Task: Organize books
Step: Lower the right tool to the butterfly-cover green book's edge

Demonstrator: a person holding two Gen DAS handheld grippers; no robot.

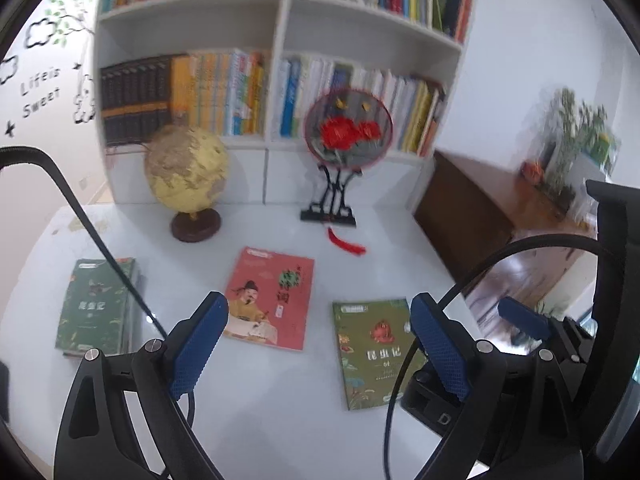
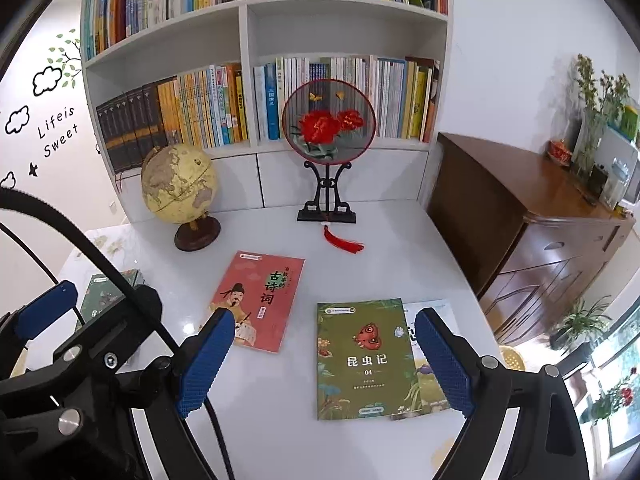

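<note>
A: What does your right view give you that the left misses?

B: A white book (image 2: 430, 312) tucked under the green book (image 2: 364, 360). Your left view shows the dark-green stack (image 1: 98, 306) whole.

A: Count them.

B: Three covers flat on the table (image 2: 280, 420), with the red book (image 2: 258, 300) mid-table, plus that stack. Your left gripper (image 1: 320, 344) and right gripper (image 2: 326, 360) both spread, empty.

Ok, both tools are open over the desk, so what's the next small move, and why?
Probably lower the right tool onto the green book and lift its edge. It lies flat between the open fingers, partly covering a white book, so it must come off first. The left tool hovers open near the red book.
</note>
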